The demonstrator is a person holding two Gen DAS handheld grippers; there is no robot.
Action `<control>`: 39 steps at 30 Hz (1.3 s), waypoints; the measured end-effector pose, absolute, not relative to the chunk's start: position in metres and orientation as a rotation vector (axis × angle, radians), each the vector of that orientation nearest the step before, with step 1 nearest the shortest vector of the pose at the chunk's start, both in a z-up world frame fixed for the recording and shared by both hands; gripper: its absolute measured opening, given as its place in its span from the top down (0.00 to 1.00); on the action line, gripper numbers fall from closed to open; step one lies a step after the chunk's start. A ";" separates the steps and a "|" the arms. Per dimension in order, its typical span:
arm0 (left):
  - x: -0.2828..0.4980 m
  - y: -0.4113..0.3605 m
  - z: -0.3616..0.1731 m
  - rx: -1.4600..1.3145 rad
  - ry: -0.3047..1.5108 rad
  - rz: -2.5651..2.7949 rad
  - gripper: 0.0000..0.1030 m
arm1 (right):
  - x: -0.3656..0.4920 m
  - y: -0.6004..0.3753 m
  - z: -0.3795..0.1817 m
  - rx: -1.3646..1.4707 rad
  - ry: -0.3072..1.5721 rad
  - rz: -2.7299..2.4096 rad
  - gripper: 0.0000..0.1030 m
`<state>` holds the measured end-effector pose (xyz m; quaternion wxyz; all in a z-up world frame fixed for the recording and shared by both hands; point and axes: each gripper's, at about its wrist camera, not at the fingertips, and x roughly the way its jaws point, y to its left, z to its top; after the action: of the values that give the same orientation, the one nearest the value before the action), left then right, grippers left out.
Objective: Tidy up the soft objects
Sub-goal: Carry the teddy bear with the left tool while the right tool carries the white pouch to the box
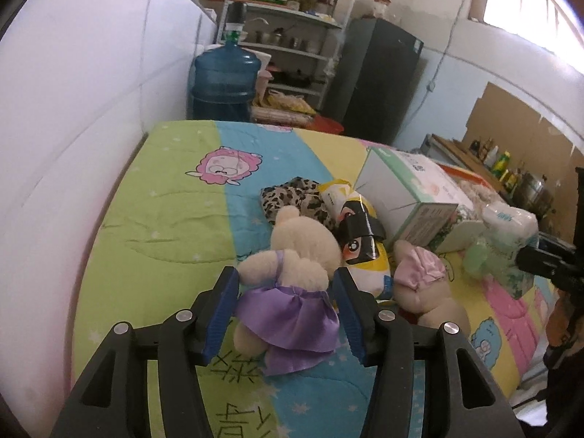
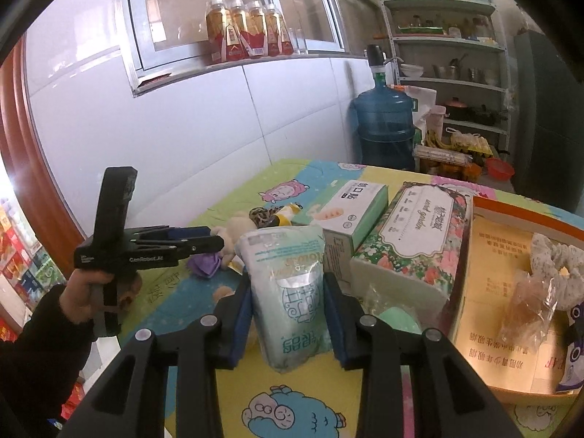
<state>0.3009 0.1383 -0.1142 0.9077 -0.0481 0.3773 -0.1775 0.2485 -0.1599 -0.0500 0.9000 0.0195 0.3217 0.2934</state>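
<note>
Left wrist view: the left gripper (image 1: 284,314) is spread around the purple-skirted plush bear (image 1: 292,273) on the quilt (image 1: 164,200); pads not seen pressing; the bear's long axis runs forward between the fingers.
Right wrist view: the right gripper (image 2: 288,323) is clamped on the tissue pack (image 2: 288,292), held upright; the cardboard box (image 2: 492,292) lies just right.
</note>
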 end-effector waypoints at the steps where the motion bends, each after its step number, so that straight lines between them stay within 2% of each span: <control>1: 0.303 0.137 -0.115 -0.090 0.787 -0.368 0.44 | 0.248 -0.159 -0.051 0.044 0.667 0.609 0.64; 11: 0.311 0.120 -0.129 0.006 0.871 -0.323 0.42 | 0.247 -0.158 -0.054 0.051 0.671 0.611 0.64; 14: 0.309 0.118 -0.128 0.016 0.864 -0.303 0.49 | 0.247 -0.159 -0.054 0.055 0.673 0.608 0.64; 18: 0.301 0.120 -0.126 -0.006 0.843 -0.286 0.51 | 0.247 -0.162 -0.055 0.064 0.672 0.605 0.64; 27: 0.268 0.136 -0.119 -0.137 0.749 -0.229 0.51 | 0.243 -0.161 -0.053 0.059 0.655 0.611 0.64; 39: 0.208 0.112 -0.065 -0.176 0.534 -0.205 0.51 | 0.230 -0.160 -0.042 0.059 0.623 0.614 0.64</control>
<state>0.2084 0.1123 -0.0654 0.9555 -0.0865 0.2633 -0.1010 0.2303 -0.1602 -0.0424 0.9055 0.0287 0.3016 0.2972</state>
